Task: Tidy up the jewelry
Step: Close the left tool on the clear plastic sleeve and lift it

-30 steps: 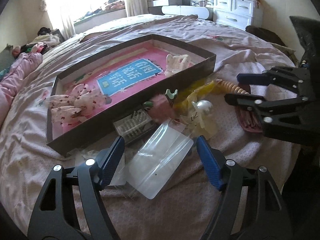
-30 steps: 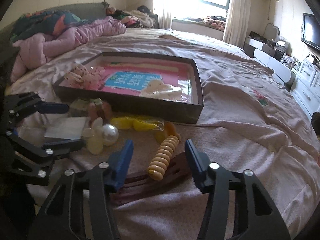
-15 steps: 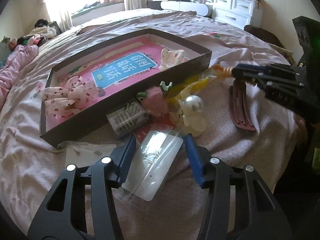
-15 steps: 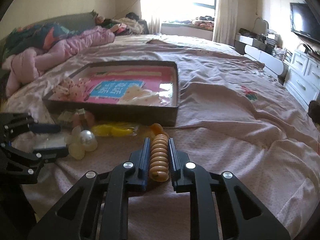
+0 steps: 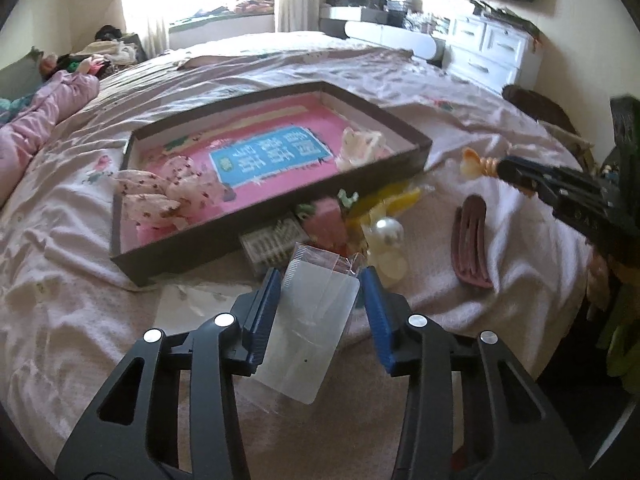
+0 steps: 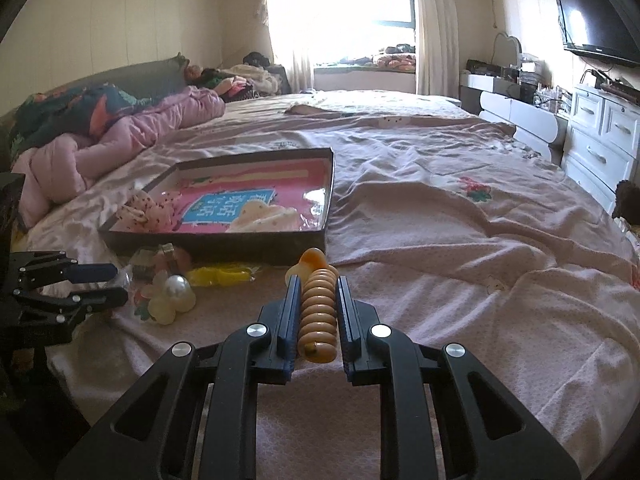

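- On a bed spread with a pale pink quilt, a shallow dark cardboard box with a pink printed floor lies open; a cream-and-red floral fabric bow rests at its left end and a cream hair claw at its right.
- Just in front of the box lies a loose cluster of accessories: a clear ridged plastic case, a pink hair clip, a yellow packet and a pale flower clip with a large pearl.
- The left gripper points down at a clear flat plastic pouch, its blue-padded fingers closing on either side of the pouch, which stands between them, its far end tilted up off the quilt.
- To the right, a dark red oval hair clip lies alone on the quilt.
- The right gripper has its fingers clamped on an orange ribbed spiral hair clip, held above the quilt just in front of the box's right corner.
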Demonstrator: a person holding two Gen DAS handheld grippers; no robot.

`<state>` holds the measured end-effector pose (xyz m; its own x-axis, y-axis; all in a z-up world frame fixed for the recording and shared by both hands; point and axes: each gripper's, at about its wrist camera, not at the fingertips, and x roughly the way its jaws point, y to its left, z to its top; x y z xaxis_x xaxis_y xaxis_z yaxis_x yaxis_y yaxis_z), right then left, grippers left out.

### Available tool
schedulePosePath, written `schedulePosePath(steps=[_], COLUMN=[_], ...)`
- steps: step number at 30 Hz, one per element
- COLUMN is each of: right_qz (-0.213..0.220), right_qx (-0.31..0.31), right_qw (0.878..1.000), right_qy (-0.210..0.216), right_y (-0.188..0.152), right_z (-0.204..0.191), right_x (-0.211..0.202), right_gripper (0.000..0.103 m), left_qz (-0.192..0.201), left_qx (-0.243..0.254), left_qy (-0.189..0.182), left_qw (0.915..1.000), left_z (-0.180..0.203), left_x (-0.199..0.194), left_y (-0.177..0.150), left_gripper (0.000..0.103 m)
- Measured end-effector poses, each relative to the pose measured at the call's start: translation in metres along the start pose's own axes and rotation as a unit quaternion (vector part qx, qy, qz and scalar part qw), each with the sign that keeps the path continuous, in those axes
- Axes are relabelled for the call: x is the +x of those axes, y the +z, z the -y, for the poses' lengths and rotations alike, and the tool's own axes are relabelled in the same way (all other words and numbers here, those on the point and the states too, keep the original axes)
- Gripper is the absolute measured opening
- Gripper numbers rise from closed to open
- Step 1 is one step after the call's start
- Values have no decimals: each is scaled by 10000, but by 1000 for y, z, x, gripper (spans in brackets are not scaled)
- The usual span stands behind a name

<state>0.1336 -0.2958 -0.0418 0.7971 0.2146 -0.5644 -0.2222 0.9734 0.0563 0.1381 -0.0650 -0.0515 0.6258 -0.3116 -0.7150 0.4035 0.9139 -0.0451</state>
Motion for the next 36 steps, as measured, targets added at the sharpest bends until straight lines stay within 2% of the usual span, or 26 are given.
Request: schedulePosePath(steps=[6,7,12,15,17,18,19,29,36], right_qz=[151,172,230,214,205,194,186,224,371], right_qx=[-31,-26,-34,-38,-49,-46,-41,-99,-230], right_qw=[9999,9998,9997,9998,9998,9998,9998,9996,9988], right_qy=[34,42,33,32,39,54,61,116,236], right_y=[2,3,6,6,6,6,7,18,43], right_z=[0,0,-1,-2,-2,-2,-2,-11,-23], right_x=[-8,-9,-11,-11,-10,-9,-8,-4,-3], right_gripper=[17,17,17,17,17,17,17,17,17], left_qz=[270,317,352,193,64,11,-62,-391,-340], left_qx=[-224,-248,-418,-385,-295,-286,-280,255,286], left_qy=[46,39,107,-56,-38,-22,-44,109,79], left_qw=[9994,9992,9984,9991,9995,9996,9996,9988,9990], left_z=[-7,-7,-16,-18,-17,-18,-18,-9,-9], left_x=[-12,-14,-15,-10,-6,-5,-3,14,11], left_y=[15,17,25,21,15,12,9,-8,-7], left_gripper=[30,0,0,0,16,35,43,45,37])
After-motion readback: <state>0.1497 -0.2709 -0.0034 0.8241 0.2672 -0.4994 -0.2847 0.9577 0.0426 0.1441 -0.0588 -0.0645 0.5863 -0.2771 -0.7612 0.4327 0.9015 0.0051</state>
